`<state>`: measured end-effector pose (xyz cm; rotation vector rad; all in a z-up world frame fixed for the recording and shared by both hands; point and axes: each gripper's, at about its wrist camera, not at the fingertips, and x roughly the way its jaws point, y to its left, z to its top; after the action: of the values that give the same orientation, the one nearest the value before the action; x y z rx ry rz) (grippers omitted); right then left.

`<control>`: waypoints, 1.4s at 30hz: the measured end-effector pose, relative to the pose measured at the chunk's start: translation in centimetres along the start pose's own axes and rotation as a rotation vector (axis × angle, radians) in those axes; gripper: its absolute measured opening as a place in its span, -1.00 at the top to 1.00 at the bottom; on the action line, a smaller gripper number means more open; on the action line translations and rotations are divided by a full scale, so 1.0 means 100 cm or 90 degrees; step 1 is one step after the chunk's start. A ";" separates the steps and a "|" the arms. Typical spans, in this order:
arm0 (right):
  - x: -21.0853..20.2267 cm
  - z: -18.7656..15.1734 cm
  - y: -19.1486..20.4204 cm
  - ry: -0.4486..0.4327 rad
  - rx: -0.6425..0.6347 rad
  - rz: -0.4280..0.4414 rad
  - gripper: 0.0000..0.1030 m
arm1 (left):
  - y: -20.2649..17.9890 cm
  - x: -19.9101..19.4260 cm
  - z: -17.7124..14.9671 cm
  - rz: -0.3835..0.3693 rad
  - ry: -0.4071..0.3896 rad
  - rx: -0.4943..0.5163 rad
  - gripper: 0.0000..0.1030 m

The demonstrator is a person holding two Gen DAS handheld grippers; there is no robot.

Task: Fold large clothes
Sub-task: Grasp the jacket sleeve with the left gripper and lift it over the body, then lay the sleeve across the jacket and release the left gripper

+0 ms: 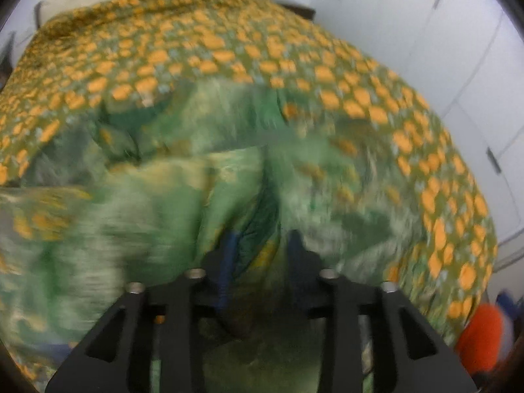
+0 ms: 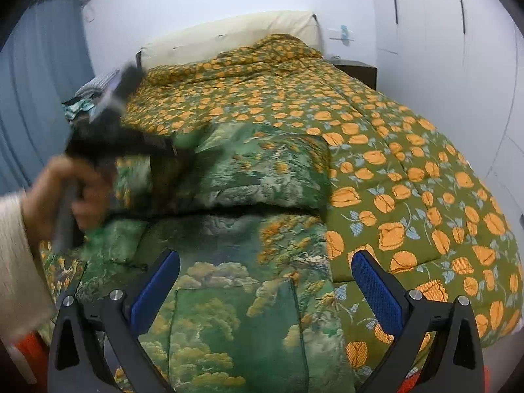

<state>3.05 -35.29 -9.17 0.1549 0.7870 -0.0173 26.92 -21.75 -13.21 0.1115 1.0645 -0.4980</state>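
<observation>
A large green garment with a landscape print (image 2: 235,216) lies on the bed, its far part folded over in a thick layer. In the left wrist view the garment (image 1: 196,190) is blurred by motion. My left gripper (image 1: 262,245) is shut on a fold of the garment, with cloth bunched between its fingers. It also shows in the right wrist view (image 2: 183,145), held by a hand at the garment's left side. My right gripper (image 2: 265,262) is open and empty, hovering over the near part of the garment.
The bed is covered by a green quilt with orange flowers (image 2: 409,177). A cream headboard cushion (image 2: 229,36) stands at the far end. White wardrobe doors (image 2: 475,65) line the right. A blue curtain (image 2: 36,82) hangs on the left. Something orange (image 1: 481,337) lies by the bed.
</observation>
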 end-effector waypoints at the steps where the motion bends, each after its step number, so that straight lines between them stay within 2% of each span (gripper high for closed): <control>1: 0.001 0.002 -0.001 0.000 0.003 0.003 -0.99 | 0.000 -0.003 -0.005 0.000 0.001 0.006 -0.31; 4: 0.007 0.008 0.000 0.002 0.010 0.018 -0.99 | 0.007 -0.035 -0.023 -0.011 -0.021 0.017 -0.47; 8: 0.021 0.027 0.004 0.008 0.019 0.052 -0.99 | 0.046 -0.080 -0.042 -0.022 -0.053 -0.012 -0.55; 11: 0.034 0.053 0.017 0.005 0.011 0.094 -0.99 | 0.095 -0.109 -0.053 0.022 -0.095 -0.059 -0.59; 12: 0.039 0.061 0.024 0.007 0.004 0.107 -1.00 | 0.120 -0.123 -0.059 0.054 -0.118 -0.081 -0.59; 17: 0.078 0.098 0.085 0.014 -0.082 0.201 -1.00 | 0.199 -0.129 -0.075 0.188 -0.143 -0.147 -0.53; 18: 0.092 0.104 0.105 0.015 -0.108 0.240 -0.99 | 0.215 -0.120 -0.077 0.213 -0.139 -0.160 -0.44; 20: 0.111 0.108 0.131 0.022 -0.131 0.302 -1.00 | 0.237 -0.101 -0.080 0.232 -0.110 -0.184 -0.28; 21: 0.130 0.109 0.149 0.041 -0.145 0.348 -0.99 | 0.250 -0.088 -0.084 0.244 -0.086 -0.203 -0.18; 22: 0.145 0.107 0.161 0.061 -0.156 0.369 -0.99 | 0.259 -0.078 -0.087 0.254 -0.067 -0.217 -0.16; 23: 0.161 0.104 0.172 0.084 -0.166 0.372 -0.99 | 0.265 -0.068 -0.090 0.267 -0.048 -0.227 -0.16; 25: 0.193 0.092 0.184 0.142 -0.168 0.356 -0.99 | 0.277 -0.061 -0.098 0.282 -0.041 -0.241 -0.20; 27: 0.233 0.072 0.190 0.221 -0.165 0.308 -0.99 | 0.280 -0.061 -0.099 0.279 -0.043 -0.246 -0.28; 28: 0.242 0.066 0.191 0.236 -0.168 0.292 -1.00 | 0.279 -0.062 -0.098 0.281 -0.041 -0.241 -0.30; 29: 0.249 0.062 0.193 0.240 -0.175 0.275 -1.00 | 0.276 -0.066 -0.095 0.284 -0.036 -0.231 -0.30; 32: 0.242 0.068 0.192 0.230 -0.176 0.278 -1.00 | 0.269 -0.086 -0.089 0.284 -0.052 -0.212 -0.31; 36: 0.207 0.094 0.178 0.170 -0.153 0.301 -0.99 | 0.261 -0.112 -0.075 0.245 -0.125 -0.200 -0.64; 38: 0.206 0.102 0.178 0.154 -0.157 0.301 -0.99 | 0.256 -0.111 -0.067 0.228 -0.142 -0.192 -0.71; 40: 0.208 0.105 0.179 0.157 -0.154 0.308 -0.99 | 0.252 -0.096 -0.062 0.233 -0.128 -0.176 -0.73; 42: 0.222 0.095 0.181 0.178 -0.151 0.291 -0.99 | 0.250 -0.070 -0.066 0.249 -0.086 -0.162 -0.73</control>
<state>26.78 -17.81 -15.87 0.1100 1.0093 0.5386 29.97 4.88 -14.15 0.0583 0.9351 -0.0148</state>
